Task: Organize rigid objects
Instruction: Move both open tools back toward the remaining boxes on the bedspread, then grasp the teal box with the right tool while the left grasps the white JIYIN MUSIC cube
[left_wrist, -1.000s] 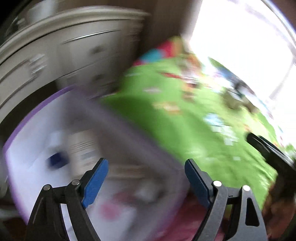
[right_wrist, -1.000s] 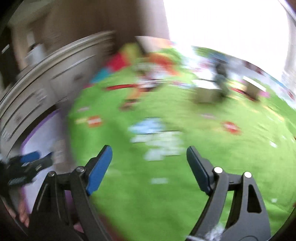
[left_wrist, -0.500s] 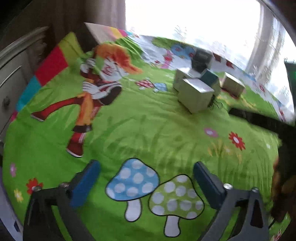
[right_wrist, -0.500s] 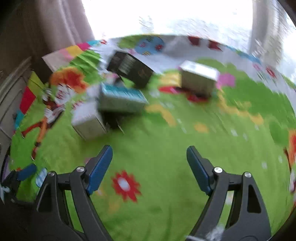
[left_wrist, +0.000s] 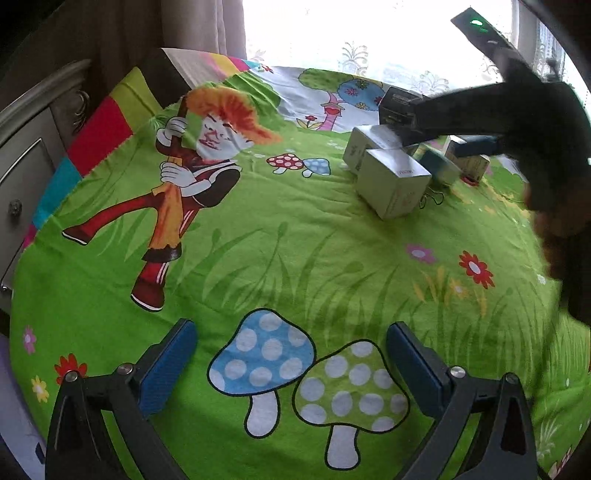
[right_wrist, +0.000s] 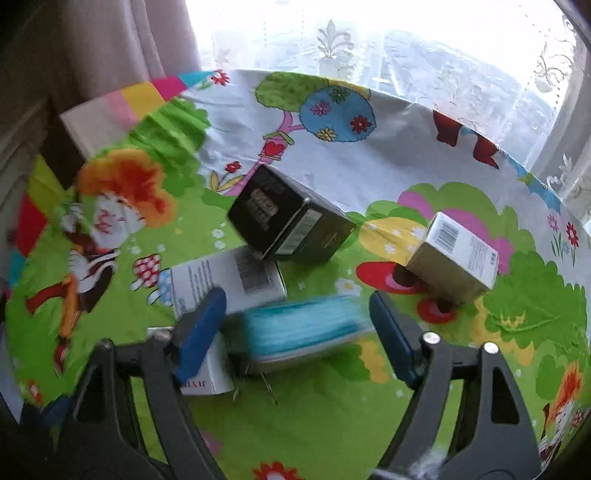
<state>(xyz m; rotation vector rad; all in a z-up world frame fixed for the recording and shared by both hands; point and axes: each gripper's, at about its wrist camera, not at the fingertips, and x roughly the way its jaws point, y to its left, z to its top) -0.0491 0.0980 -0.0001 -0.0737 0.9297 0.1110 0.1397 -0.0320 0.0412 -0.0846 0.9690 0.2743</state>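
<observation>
right tongs (right_wrist: 295, 325): swung from bare sheet onto box cluster, open, straddling teal box (right_wrist: 299, 325) on bed, grasp looks next | left tongs (left_wrist: 291, 354): open, empty, well apart over mushroom print

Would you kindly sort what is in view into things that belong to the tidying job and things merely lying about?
Job: teal box between the open right gripper; black box; white box; beige box.

Lying about: cartoon bedsheet; cabinet; lace curtain.
</observation>
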